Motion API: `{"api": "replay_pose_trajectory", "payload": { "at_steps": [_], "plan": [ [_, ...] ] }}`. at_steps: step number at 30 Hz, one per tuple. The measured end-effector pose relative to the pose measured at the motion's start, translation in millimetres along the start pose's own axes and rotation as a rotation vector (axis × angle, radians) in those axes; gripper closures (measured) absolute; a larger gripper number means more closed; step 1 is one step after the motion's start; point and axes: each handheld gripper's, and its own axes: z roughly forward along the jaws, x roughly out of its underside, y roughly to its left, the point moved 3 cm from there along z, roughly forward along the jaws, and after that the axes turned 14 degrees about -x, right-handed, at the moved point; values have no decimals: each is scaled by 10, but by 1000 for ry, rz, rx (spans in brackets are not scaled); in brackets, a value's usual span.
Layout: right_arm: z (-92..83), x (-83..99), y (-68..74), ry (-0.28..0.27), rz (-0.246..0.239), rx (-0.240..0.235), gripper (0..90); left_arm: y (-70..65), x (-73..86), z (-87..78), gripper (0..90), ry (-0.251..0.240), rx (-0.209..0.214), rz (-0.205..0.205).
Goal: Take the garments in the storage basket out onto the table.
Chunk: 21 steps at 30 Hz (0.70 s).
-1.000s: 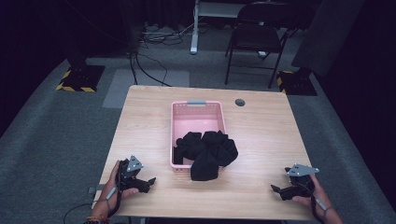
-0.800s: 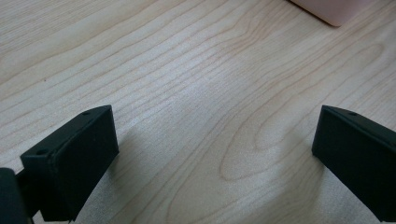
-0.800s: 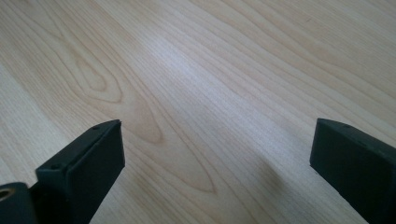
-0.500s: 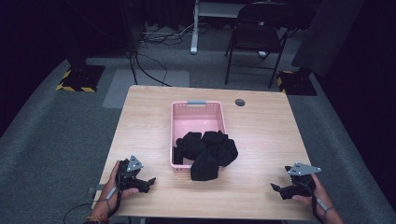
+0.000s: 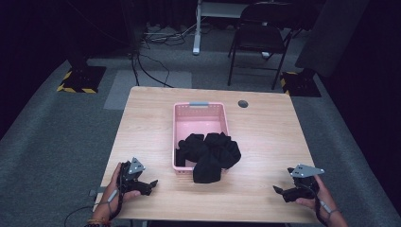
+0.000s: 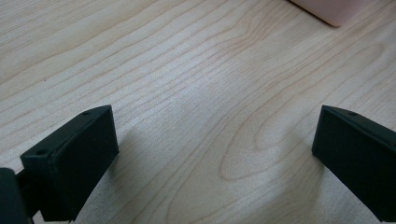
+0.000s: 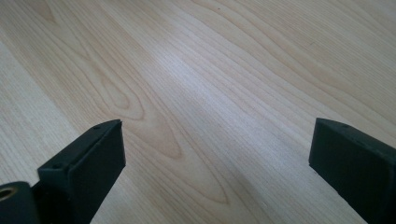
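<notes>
step: pre-grasp, judged | pink basket (image 5: 198, 124) mid-surface (image 5: 265, 137), black cloth (image 5: 210, 153) spilling over its near rim | left tongs (image 5: 150, 183), right tongs (image 5: 278, 190) flanking basket, spread, empty | next: likely reach in, pinch cloth

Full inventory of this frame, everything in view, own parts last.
table: 1, light wood, centre of the high view.
basket: 1, pink, grey handle at its far end, mid-table.
cloth: 1 heap, black, in the basket's near end, spilling over the near rim onto the table.
hole: 1, dark, round, in the table top right of the basket's far end.
folding chair: 1, black, on the floor beyond the table.
stand bases: 2, black with yellow-black stripes, floor at far left and far right.
cables: several, dark, floor beyond the table.
left claw: 1, black, open, near-left table edge.
right claw: 1, black, open, near-right table edge.
</notes>
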Motion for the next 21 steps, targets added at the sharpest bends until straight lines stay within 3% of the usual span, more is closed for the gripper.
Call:
{"api": "replay_pose_trajectory", "payload": {
  "at_steps": [21],
  "plan": [
    [52, -164, 46, 14, -29, 4, 37, 0, 0, 0, 0, 0, 0, 0]
  ]
}}
